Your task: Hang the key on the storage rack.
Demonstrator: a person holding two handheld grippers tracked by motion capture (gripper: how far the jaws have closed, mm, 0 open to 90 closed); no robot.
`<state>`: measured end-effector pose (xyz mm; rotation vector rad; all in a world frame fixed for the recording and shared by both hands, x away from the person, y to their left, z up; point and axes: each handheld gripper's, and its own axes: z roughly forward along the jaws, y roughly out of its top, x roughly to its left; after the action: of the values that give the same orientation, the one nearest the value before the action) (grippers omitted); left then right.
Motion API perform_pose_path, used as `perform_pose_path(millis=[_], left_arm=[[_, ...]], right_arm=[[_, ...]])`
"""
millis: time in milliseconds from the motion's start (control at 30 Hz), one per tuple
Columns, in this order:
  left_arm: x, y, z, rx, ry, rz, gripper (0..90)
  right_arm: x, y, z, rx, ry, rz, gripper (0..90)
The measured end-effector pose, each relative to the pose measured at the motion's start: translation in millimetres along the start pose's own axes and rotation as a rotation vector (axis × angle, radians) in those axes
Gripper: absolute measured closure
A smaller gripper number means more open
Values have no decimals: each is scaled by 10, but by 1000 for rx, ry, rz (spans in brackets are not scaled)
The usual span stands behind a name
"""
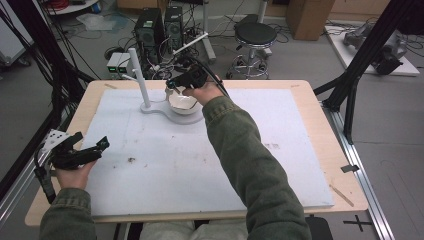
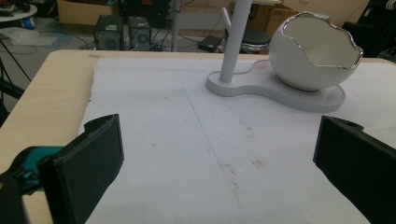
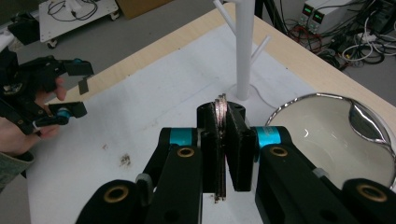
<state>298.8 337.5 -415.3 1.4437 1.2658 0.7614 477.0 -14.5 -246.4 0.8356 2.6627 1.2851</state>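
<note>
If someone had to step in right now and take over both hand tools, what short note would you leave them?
Right gripper: jaws shut on thin metal rings, held above the table beside the egg-shaped bowl.
Left gripper: jaws open, holding nothing, low over the mat at the near left.
Things: the bowl sits on the white stand, whose branched post rises next to it.
Done: rings are gripped.
Left: probably to place the rings, perhaps on the post's branches or in the bowl; I cannot tell which.
</note>
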Motion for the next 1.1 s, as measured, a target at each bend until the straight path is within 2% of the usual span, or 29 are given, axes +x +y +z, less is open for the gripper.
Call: perform_pose_path(millis=[167, 667, 867, 1100], left_arm=[[2, 2, -8, -3, -4, -2, 22], [11, 3, -7, -7, -11, -15, 22], [8, 2, -4, -5, -17, -16, 22], [17, 4, -2, -10, -17, -22, 22]], right_arm=[[23, 101, 36, 1, 0, -1, 851], [165, 459, 293, 10, 34, -26, 851], [234, 525, 433, 17, 46, -36, 851], [272, 636, 504, 7, 35, -38, 850]])
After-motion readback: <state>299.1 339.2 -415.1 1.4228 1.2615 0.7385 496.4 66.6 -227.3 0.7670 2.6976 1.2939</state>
